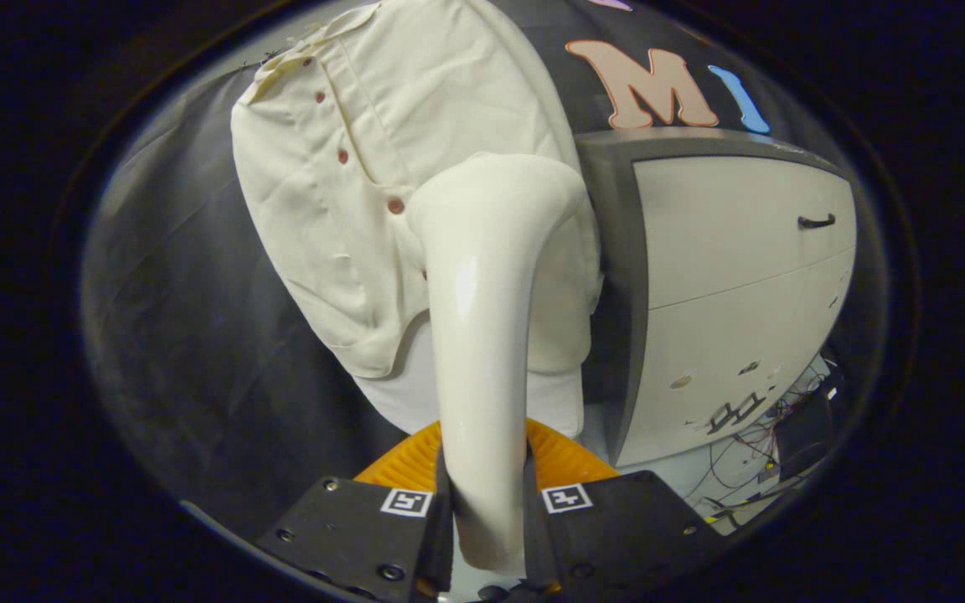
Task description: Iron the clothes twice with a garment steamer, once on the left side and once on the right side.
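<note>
Against the hanging shirt [382, 184], both fingers [428, 536] pinch the garment steamer [482, 335] handle.

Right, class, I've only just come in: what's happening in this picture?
A person's hand-held gripper is shut on the handle of a cream garment steamer, one finger on each side. The steamer's head lies against the right half of a cream buttoned shirt hanging on the dark booth wall. A white cabinet with a dark handle stands to the right of the shirt. No steam can be made out, so whether a pass is under way is unclear.
</note>
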A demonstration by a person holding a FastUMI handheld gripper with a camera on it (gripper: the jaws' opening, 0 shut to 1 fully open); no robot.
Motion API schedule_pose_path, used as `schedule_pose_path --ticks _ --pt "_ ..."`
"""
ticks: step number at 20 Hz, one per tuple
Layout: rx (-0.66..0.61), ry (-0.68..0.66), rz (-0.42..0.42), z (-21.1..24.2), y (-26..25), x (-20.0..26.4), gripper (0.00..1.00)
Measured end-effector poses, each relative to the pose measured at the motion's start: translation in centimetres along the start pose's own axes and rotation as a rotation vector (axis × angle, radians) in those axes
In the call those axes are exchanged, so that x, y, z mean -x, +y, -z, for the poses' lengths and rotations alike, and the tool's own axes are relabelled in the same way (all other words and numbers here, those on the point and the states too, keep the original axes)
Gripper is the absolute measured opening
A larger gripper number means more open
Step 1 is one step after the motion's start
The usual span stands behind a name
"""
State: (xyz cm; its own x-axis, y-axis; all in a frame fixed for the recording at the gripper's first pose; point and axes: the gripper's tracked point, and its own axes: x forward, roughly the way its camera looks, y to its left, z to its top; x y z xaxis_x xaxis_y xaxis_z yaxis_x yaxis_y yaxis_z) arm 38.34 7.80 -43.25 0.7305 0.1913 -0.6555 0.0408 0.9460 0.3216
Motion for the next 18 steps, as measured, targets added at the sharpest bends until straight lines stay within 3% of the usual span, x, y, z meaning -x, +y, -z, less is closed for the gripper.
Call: schedule_pose_path --ticks 11,18 --pt "0.042 -0.383 0.155 -7.5 2.4 25.6 0.33" --pt "0.026 -0.49 0.153 -7.8 5.1 34.1 0.33"
